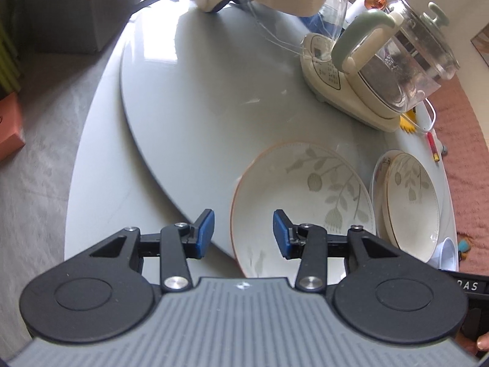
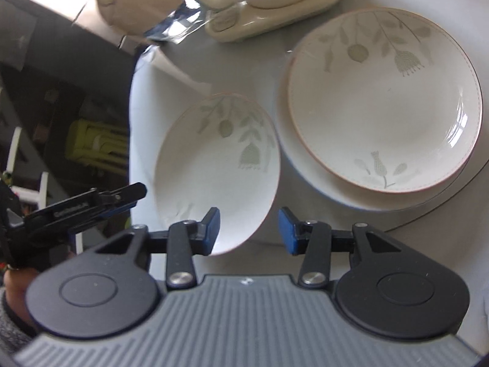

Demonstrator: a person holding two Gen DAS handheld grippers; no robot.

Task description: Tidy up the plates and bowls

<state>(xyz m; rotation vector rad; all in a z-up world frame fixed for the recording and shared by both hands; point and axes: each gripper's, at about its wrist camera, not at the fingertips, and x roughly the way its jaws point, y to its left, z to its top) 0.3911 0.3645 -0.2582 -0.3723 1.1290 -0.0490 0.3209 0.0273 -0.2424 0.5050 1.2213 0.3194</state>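
Step looks like staging the loose white leaf-print ceramic bowl [image 1: 305, 195] for stacking. It sits half on the grey glass turntable [image 1: 198, 107], beside the matching leaf-print plate [image 2: 385, 101], which already rests on a plain white plate [image 2: 293, 153]. Left gripper [image 1: 243, 229] is released and straddles the bowl's near rim, pads clear. Right gripper [image 2: 249, 229] is also released, with the rim between its jaws and no squeeze visible. Next, probably: one gripper pinches the rim, lifts it level and sets it on the stack. Keep clear of the glass kettle [image 1: 406, 61].
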